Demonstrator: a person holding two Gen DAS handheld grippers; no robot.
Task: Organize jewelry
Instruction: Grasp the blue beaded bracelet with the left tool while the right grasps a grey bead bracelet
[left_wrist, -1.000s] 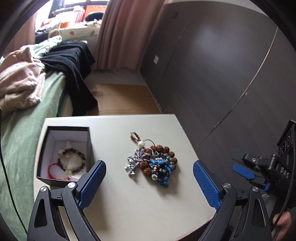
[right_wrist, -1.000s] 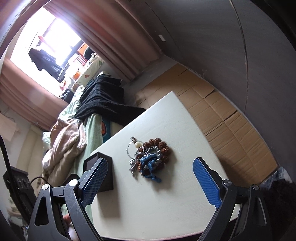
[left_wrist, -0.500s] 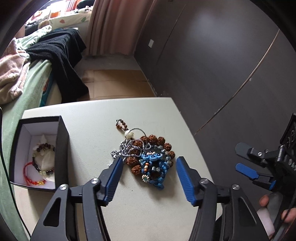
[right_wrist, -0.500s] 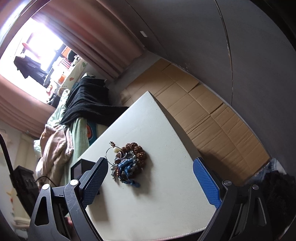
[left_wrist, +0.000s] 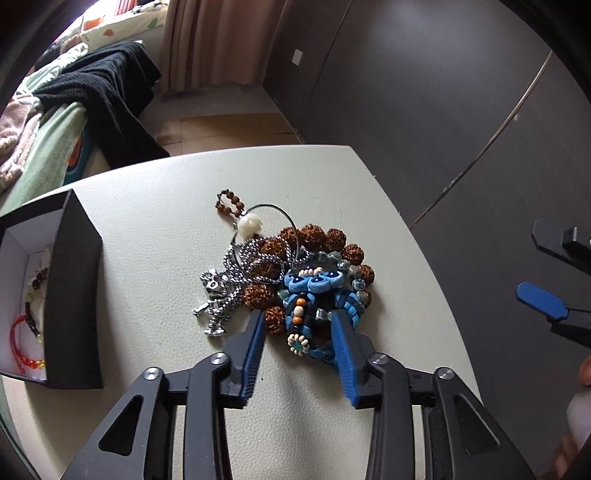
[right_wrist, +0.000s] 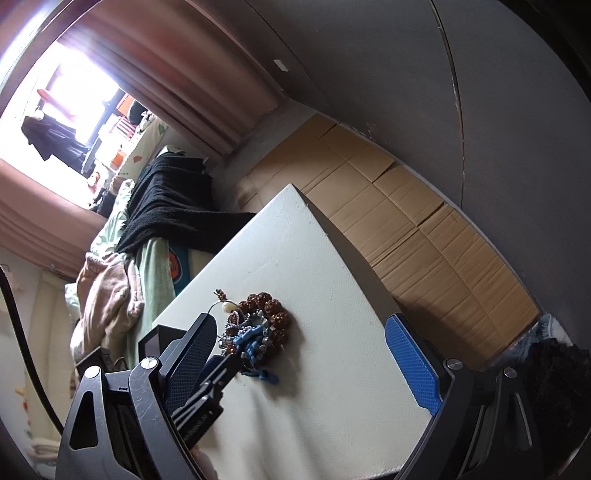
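1. Where heaped near the middle of the cream table (left_wrist: 155, 218): jewelry pile (left_wrist: 295, 280), several pieces tangled together, just right of the black box (left_wrist: 75, 295) but not touching it.
2. Contents, as far as legible: blue woven bracelet (left_wrist: 317, 295) with small coloured beads, uppermost at the near side; brown seed-bead bracelet (left_wrist: 314, 236) ringed beneath it; silver chain (left_wrist: 255, 260) with metal charm (left_wrist: 214, 295) trailing left; thin wire hoop carrying a cream bead (left_wrist: 249, 223).
3. Box: open top, white-lined, already holding a dark bead bracelet and a red cord bracelet (left_wrist: 22, 343) against the near wall.
4. Left gripper (left_wrist: 299, 325): partly closed, blue pads straddling the near end of the blue woven bracelet, right pad touching its cord, left pad beside a brown bead; not yet clamped, by appearance.
5. Right gripper (right_wrist: 317, 350): wide open, holding nothing, poised off to the side of the pile.
6. Handling, judged: light, limp, no rigid shape; cord soft and grippy, round beads and chain prone to slip from flat pads.
7. Best hold, judged: across the blue woven band, not on beads.
8. Hazard, judged: interlaced strands likely to drag chain or hoop along on lifting.
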